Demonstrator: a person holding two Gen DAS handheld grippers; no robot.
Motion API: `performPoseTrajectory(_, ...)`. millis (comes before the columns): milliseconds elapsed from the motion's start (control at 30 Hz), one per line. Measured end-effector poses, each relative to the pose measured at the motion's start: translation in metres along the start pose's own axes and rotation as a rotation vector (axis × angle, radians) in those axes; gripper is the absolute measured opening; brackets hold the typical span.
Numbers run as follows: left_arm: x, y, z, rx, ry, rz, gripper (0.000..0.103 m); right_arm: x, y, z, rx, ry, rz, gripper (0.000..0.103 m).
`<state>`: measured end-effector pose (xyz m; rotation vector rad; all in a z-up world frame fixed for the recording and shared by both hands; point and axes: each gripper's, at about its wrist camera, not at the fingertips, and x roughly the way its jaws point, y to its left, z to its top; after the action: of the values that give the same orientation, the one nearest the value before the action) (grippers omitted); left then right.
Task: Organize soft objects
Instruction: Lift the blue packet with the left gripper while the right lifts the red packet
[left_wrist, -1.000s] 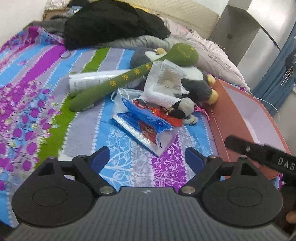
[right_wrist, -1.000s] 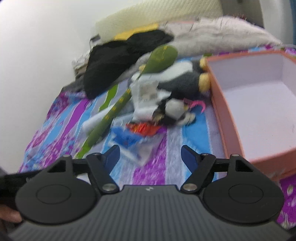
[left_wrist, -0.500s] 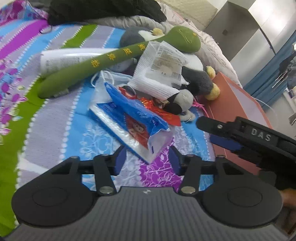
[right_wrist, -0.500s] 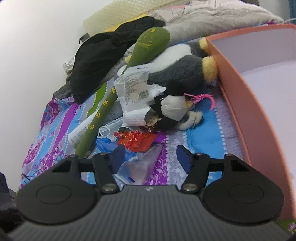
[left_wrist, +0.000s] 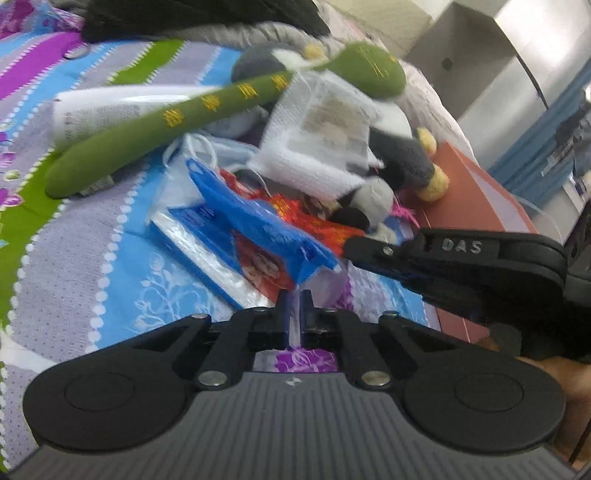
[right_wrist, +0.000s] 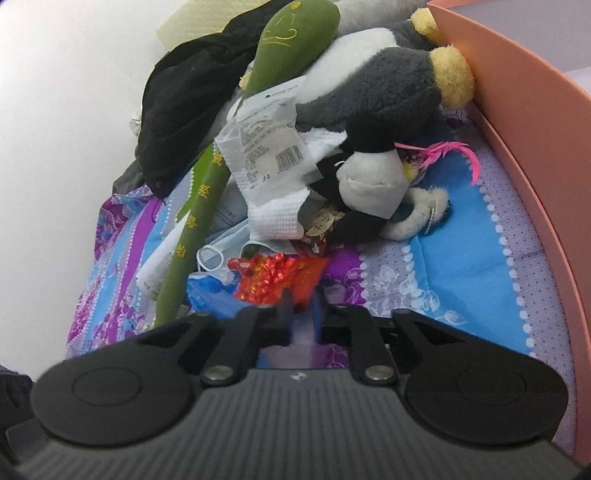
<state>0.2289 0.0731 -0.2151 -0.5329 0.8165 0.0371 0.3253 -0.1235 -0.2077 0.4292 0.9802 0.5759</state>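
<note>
A pile of soft things lies on the patterned bedspread (left_wrist: 110, 266): a long green plush (left_wrist: 192, 122), a grey and white penguin plush (right_wrist: 373, 99), a white cloth in a labelled bag (left_wrist: 325, 144), a blue plastic bag (left_wrist: 255, 225) and a red shiny packet (right_wrist: 277, 277). My left gripper (left_wrist: 294, 301) is shut on the clear edge of the blue plastic bag. My right gripper (right_wrist: 301, 302) is shut on the near edge of the red shiny packet; it also shows in the left wrist view (left_wrist: 369, 247).
An open orange box (right_wrist: 517, 122) stands to the right of the pile, its side also in the left wrist view (left_wrist: 469, 199). A white tube (left_wrist: 118, 110) lies under the green plush. Black clothing (right_wrist: 192, 99) and grey bedding are heaped behind. A grey cabinet (left_wrist: 480, 74) stands beyond the bed.
Both grippers moved forward and down into the pile and closed: the left on the blue bag's edge, the right on the red packet.
</note>
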Motion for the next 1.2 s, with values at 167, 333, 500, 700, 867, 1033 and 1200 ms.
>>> performPoseTrajectory(167,-0.011,0.008,-0.005,-0.028,-0.006,-0.009,0.001,-0.011,0.001,-0.004,-0.006,-0.025,-0.01,0.004)
performPoseTrajectory(333,-0.026,0.016,-0.01,-0.049,-0.023,-0.004,0.0,-0.03,0.003,-0.013,-0.01,-0.059,-0.045,0.004)
performPoseTrajectory(500,-0.035,0.02,-0.012,-0.075,-0.023,-0.04,0.0,-0.049,0.003,-0.023,-0.029,-0.075,-0.082,0.004)
performPoseTrajectory(700,-0.032,0.02,-0.013,-0.128,-0.01,-0.074,0.001,-0.05,0.003,-0.041,-0.018,-0.016,-0.068,0.004)
performPoseTrajectory(867,-0.023,0.015,-0.01,-0.163,-0.006,-0.078,0.031,-0.049,0.002,-0.049,-0.003,0.003,-0.065,0.004)
performPoseTrajectory(1033,-0.014,0.007,-0.001,-0.205,-0.04,-0.071,0.06,-0.049,-0.002,-0.047,-0.005,-0.004,-0.081,0.004)
performPoseTrajectory(1200,0.006,-0.006,0.005,-0.235,-0.039,-0.006,0.061,-0.044,-0.006,-0.047,0.003,-0.004,-0.088,0.004)
